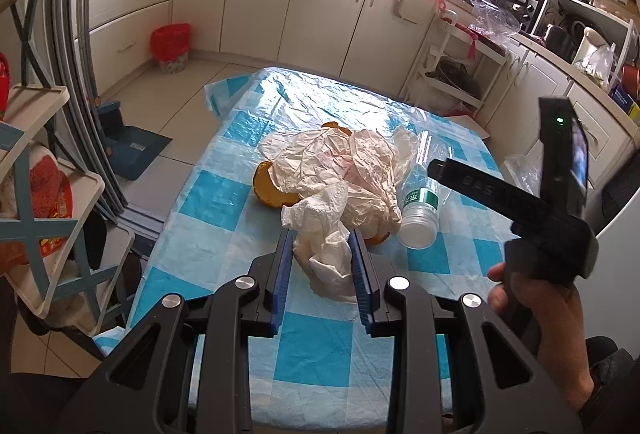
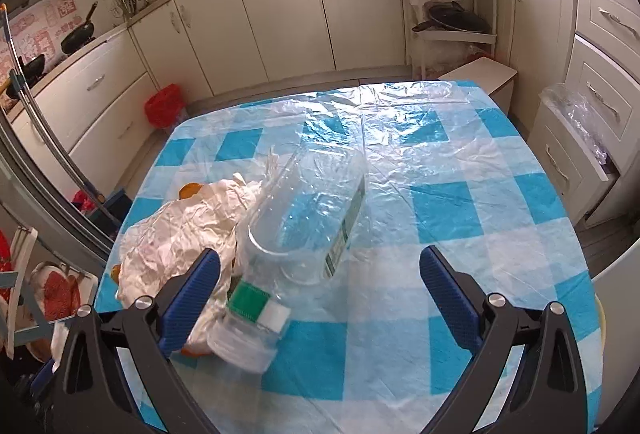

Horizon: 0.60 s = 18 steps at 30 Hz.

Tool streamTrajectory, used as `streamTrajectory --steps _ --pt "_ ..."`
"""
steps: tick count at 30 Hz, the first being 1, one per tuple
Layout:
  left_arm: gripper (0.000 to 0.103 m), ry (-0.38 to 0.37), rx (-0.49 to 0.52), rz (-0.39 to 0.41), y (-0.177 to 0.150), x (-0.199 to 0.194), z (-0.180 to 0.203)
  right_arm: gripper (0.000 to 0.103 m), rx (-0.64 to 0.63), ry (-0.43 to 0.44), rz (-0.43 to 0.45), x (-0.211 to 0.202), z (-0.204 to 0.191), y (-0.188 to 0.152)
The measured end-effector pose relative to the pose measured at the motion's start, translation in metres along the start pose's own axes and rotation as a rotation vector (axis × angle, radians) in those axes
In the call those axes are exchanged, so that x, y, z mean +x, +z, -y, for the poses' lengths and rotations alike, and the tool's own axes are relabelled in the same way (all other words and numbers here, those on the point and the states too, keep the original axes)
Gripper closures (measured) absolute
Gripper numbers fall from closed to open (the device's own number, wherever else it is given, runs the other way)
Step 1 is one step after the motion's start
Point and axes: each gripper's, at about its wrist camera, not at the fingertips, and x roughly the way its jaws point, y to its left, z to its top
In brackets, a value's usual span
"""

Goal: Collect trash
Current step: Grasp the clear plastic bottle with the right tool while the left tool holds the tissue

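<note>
On table | bottle green label unreadable | left tool grips tissue

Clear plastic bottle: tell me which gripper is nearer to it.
Right. The right gripper hangs over the clear plastic bottle, jaws wide around its cap end; the left gripper holds a tissue beside it.

A: what trash is on the tabletop?
B: crumpled white tissue up front, a wrinkled plastic bag draped over orange peels, and an empty clear bottle lying on its side.
</note>
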Motion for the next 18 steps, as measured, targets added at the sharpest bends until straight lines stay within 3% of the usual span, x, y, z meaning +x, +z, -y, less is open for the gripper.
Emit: streamTrajectory --steps 4,7,18 --pt "0.076 -0.014 -0.038 0.007 0.003 -0.003 -0.012 0.007 -0.027 -0.064 -0.064 0.03 -0.012 0.004" --pt "0.076 -0.022 -0.053 0.016 0.004 -0.006 -0.017 0.007 -0.025 -0.062 -0.099 0.043 -0.004 0.002" --pt "0.076 -0.058 -0.061 0.035 0.006 -0.013 -0.016 0.009 -0.061 -0.086 -0.169 0.028 0.056 -0.001"
